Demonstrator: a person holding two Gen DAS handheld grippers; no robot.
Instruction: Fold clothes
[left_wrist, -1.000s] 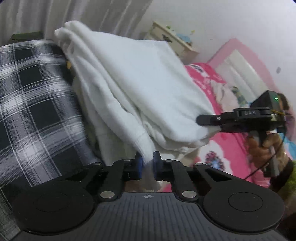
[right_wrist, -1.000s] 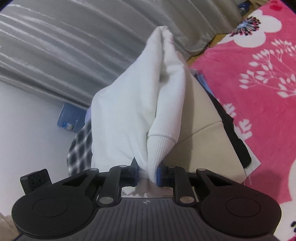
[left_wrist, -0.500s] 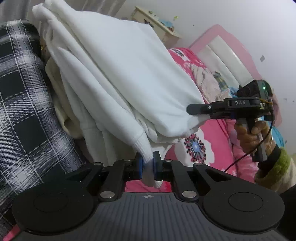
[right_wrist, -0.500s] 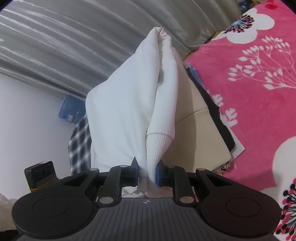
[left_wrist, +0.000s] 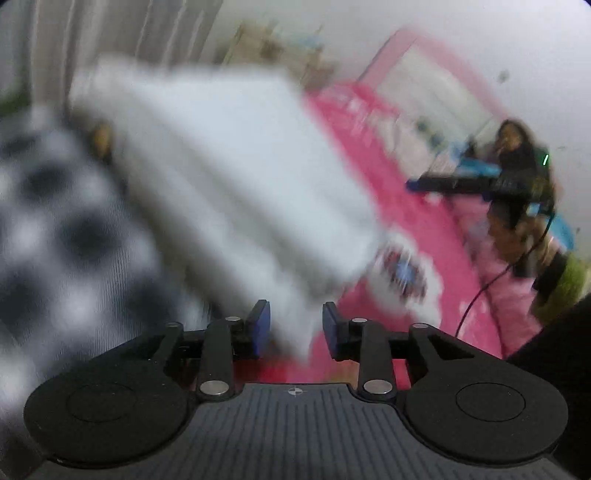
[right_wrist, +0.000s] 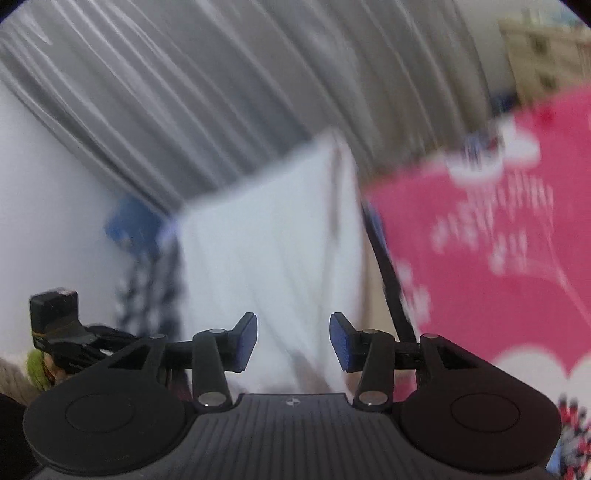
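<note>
Released since 0.5 s ago: both hand-held grippers, left (left_wrist: 295, 328), right (right_wrist: 293, 341) | soft white garment (left_wrist: 236, 177) blurred

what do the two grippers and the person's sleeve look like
Both the left gripper and right gripper are matte black with ribbed bases, round side discs, silver rivets and blue finger pads. A thin black cable hangs from the right one. The sleeve is fuzzy green.

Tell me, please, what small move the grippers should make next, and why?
Probably draw both back clear of the white garment. The left gripper and right gripper both stand open, so the garment looks released onto the pile beside the pink floral bedspread.
</note>
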